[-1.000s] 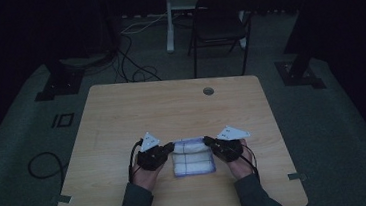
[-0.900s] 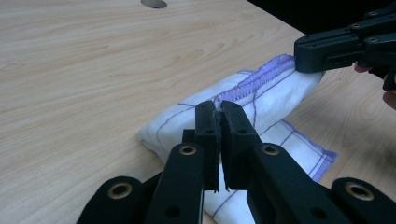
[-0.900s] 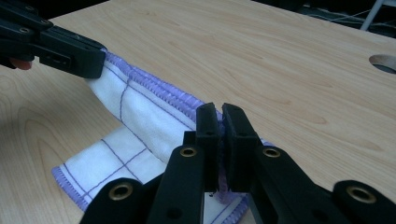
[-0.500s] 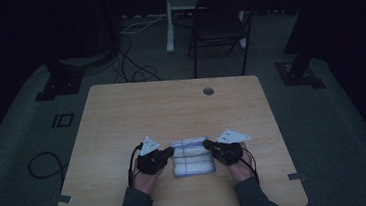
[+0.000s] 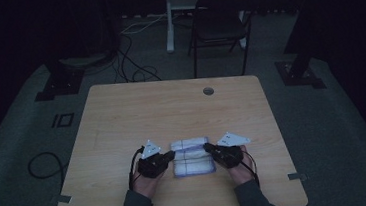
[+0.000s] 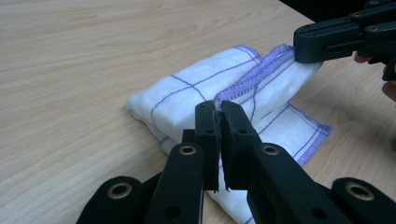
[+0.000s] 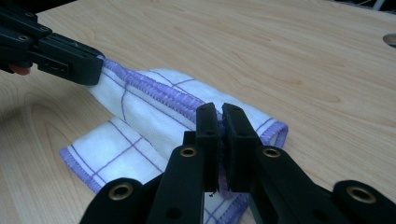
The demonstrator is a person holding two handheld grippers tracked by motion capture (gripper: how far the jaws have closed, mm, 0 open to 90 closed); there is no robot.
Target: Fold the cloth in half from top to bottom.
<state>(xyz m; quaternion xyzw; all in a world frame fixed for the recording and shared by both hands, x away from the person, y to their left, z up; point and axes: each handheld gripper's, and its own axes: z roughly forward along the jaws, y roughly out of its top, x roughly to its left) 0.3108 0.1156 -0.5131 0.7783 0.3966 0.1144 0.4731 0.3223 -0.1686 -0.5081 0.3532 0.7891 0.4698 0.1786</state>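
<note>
A white cloth (image 5: 192, 157) with thin purple checks and a purple stitched hem lies folded on the wooden table (image 5: 171, 109), near its front edge. My left gripper (image 5: 170, 157) is shut on the hem at the cloth's left end (image 6: 219, 106). My right gripper (image 5: 209, 153) is shut on the same hem at the right end (image 7: 219, 116). The pinched hem (image 7: 154, 91) runs taut between the two grippers and is raised a little above the layers below. In each gripper view the other gripper holds the far end of the cloth (image 6: 261, 88), (image 7: 140, 107).
A round cable hole (image 5: 208, 90) sits near the table's far edge. Behind the table stand a dark chair (image 5: 219, 27) and a white desk leg (image 5: 168, 19). Cables (image 5: 132, 62) lie on the dim floor at the back left.
</note>
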